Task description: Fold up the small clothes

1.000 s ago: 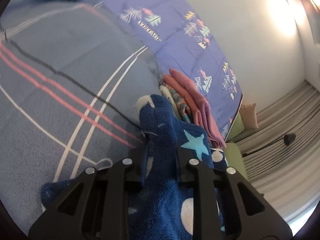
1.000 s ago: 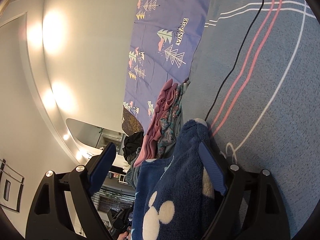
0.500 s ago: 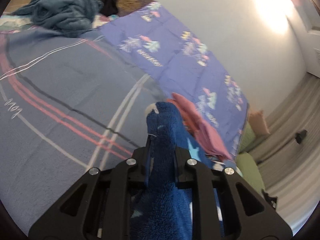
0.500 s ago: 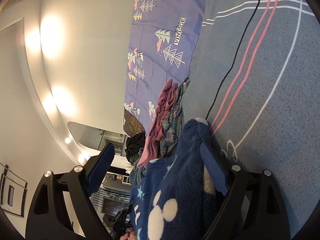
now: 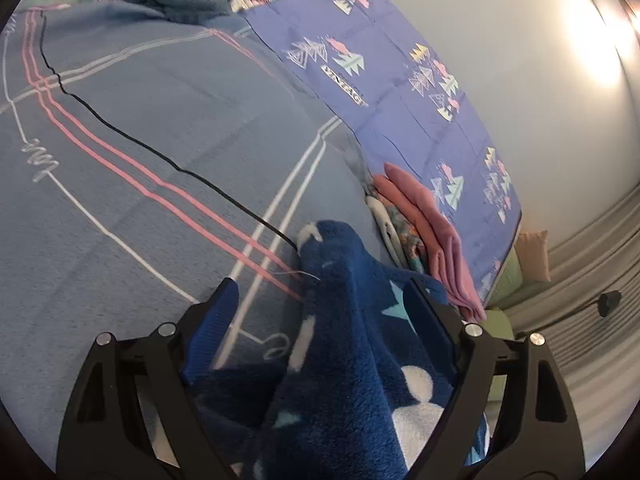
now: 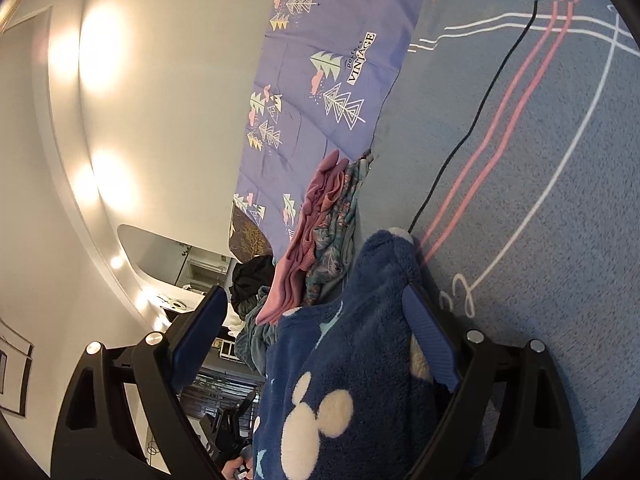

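Left wrist: fleece garment [image 5: 352, 360] (navy) released.

A dark blue fleece garment [image 5: 352, 360] with white mouse heads and pale stars is lying bunched near the camera. Just beyond it, folded pink and floral clothes [image 5: 424, 232] are sitting stacked.

My right gripper [image 6: 316, 320] has its jaws spread wide, with a dark blue fleece garment [image 6: 360, 360] printed with white mouse heads lying between them on the bed [image 6: 540, 200]. The fleece touches my right-hand finger [image 6: 430, 334]; the other finger stands clear. Just beyond sits a stack of folded clothes [image 6: 320, 232], pink on top, beside a purple sheet [image 6: 340, 60] printed with trees.
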Motion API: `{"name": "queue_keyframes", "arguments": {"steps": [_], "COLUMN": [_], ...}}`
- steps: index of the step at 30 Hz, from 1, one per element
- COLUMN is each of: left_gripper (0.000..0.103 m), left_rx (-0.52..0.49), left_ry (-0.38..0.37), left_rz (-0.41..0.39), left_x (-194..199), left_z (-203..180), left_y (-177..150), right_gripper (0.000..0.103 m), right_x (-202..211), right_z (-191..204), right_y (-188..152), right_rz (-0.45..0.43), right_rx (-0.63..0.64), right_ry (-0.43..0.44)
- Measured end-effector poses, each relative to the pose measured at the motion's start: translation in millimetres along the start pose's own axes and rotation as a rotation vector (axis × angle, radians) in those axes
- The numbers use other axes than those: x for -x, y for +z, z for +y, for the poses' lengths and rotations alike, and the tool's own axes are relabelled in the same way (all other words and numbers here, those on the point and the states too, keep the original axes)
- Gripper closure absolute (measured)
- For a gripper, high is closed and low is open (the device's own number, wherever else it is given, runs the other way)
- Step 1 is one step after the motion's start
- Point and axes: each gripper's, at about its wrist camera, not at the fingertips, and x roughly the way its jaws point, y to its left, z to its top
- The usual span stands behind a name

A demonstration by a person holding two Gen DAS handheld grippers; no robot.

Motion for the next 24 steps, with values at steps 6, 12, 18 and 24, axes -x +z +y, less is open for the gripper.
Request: {"name": "queue_keyframes", "arguments": {"steps": [6, 12, 18, 24], "left_gripper": [0.018, 0.015, 0.015, 0.012], "left_rx": [-0.1, -0.288, -0.309, -0.441], "left_ry": [0.021, 0.011, -0.17, -0.344], "left_rz": [-0.147, -0.339, -0.264, -0.123], "left_x": [30, 77, 99, 114], "left_z": [-19, -56, -61, -57], "left_y": [-5, -16, -29, -82], "right_gripper": [0.013, 0.013, 0.013, 0.013], "right_x": [4, 20, 35, 83], "right_z": [23, 69, 80, 59], "right_y": [-7, -25, -39, -61], "right_rz": [-0.035, -0.125, -0.11, -0.139], "right_rx": [0.142, 0.383, 0.418, 0.334], "right_ry": [-0.073, -0.127, -0.1, -0.095]}}
